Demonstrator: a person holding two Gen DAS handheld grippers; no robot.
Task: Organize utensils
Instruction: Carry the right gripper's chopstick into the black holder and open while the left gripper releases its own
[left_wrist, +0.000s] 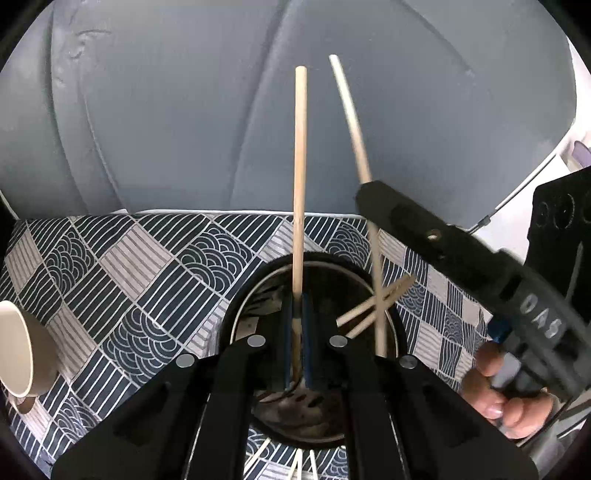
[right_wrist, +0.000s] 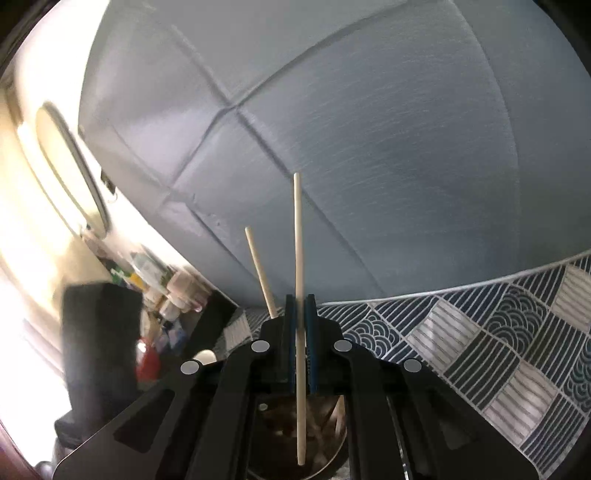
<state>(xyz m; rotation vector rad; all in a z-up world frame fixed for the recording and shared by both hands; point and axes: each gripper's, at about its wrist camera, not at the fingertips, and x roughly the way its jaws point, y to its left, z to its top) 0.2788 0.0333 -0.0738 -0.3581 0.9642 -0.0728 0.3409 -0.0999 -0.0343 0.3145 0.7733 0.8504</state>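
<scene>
While both cameras looked forward along their fingers, each view was dominated by one upright wooden stick.

Left wrist view, left gripper (left_wrist: 297, 332): its blue-padded fingers were pressed together on a wooden-handled utensil (left_wrist: 300, 177), which stood nearly upright over a round dark container (left_wrist: 399, 332).
Left wrist view, utensil head: a slotted dark end sat low inside the container, partly hidden by the gripper body.
Left wrist view, chopsticks: one pale chopstick (left_wrist: 354, 125) rose at a slight tilt, pinched by the right gripper (left_wrist: 369, 195) entering from the right; two more chopsticks (left_wrist: 373, 308) leaned across the container rim.
Left wrist view, surroundings: a patterned navy-and-grey tablecloth (left_wrist: 122, 266) covered the table, a cream cup (left_wrist: 22, 350) lay on its side at the left edge, and a grey cushion (left_wrist: 166, 122) filled the background.

Right wrist view, right gripper (right_wrist: 301, 332): its fingers were closed on the pale chopstick (right_wrist: 298, 258), held upright with its lower end inside the container (right_wrist: 332, 461).
Right wrist view, second stick: the wooden-handled utensil (right_wrist: 260, 273) slanted just to the left.
Right wrist view, background: blurred grey cushion (right_wrist: 351, 147) and tablecloth (right_wrist: 498, 332).
</scene>
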